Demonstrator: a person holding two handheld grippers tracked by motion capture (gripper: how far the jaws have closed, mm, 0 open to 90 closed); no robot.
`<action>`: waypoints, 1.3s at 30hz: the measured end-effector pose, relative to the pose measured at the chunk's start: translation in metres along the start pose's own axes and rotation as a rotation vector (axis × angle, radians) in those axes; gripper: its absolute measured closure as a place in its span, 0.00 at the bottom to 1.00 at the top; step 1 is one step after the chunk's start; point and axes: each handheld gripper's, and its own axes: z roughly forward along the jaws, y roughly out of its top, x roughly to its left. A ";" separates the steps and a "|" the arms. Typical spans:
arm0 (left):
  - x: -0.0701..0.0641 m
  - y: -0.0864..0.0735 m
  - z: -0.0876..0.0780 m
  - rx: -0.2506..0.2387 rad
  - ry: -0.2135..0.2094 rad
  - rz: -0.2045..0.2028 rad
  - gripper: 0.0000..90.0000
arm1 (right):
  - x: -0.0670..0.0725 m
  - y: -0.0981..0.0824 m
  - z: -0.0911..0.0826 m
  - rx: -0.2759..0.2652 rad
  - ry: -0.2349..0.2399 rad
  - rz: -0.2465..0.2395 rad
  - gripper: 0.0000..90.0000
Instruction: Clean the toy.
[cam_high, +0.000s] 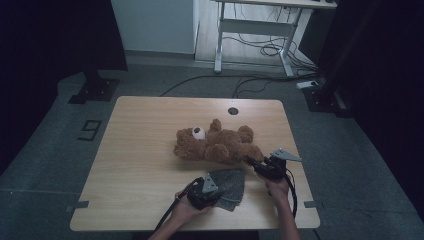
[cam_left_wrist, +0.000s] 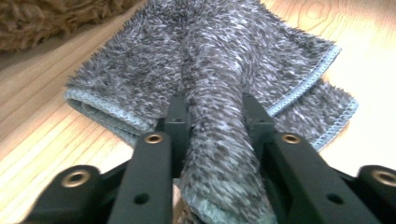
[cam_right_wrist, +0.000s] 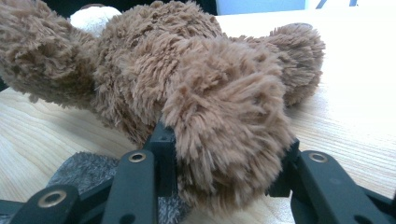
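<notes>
- The table (cam_high: 135, 150) is a pale wood-grain slab with rounded corners and a small round dark hole (cam_high: 233, 111) near its far edge.
- A brown teddy bear (cam_high: 217, 144) lies flat on the table right of centre, its fur long, shaggy and matted in tufts; its muzzle (cam_high: 199, 132) is a cream patch with a dark nose, and its stubby rounded limbs splay outward.
- The right gripper (cam_right_wrist: 224, 154), black with brass-coloured rivets, is clenched around one plump, rounded paw (cam_right_wrist: 229, 140) of the bear; the fluff bulges out between the jaws on both sides.
- In the high view this right gripper (cam_high: 252, 164) sits at the bear's near right end, with a grey three-cornered plate on top and a black cable trailing down the person's forearm.
- A grey cloth (cam_left_wrist: 210, 60) lies on the table just in front of the bear, near the front edge; its pile is deep and speckled in light and dark grey, and its hem is stitched in pale blue-grey thread.
- The cloth is folded into layers, with a raised, rolled ridge running down its middle.
- The left gripper (cam_left_wrist: 212, 121) is pinching that ridge: the jaws press into the pile from either side.
- From above, the left gripper (cam_high: 220, 192) rests over the cloth's near left part.
</notes>
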 end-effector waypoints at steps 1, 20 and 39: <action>0.001 -0.001 -0.001 -0.001 -0.001 -0.005 0.80 | 0.000 0.000 0.000 0.002 0.000 -0.001 0.63; 0.055 -0.025 -0.111 -0.257 0.034 -0.192 0.83 | 0.000 -0.002 -0.001 0.006 0.010 -0.003 0.63; 0.081 -0.015 -0.145 -0.385 0.111 -0.240 0.83 | -0.003 -0.004 0.001 0.009 0.030 0.008 0.64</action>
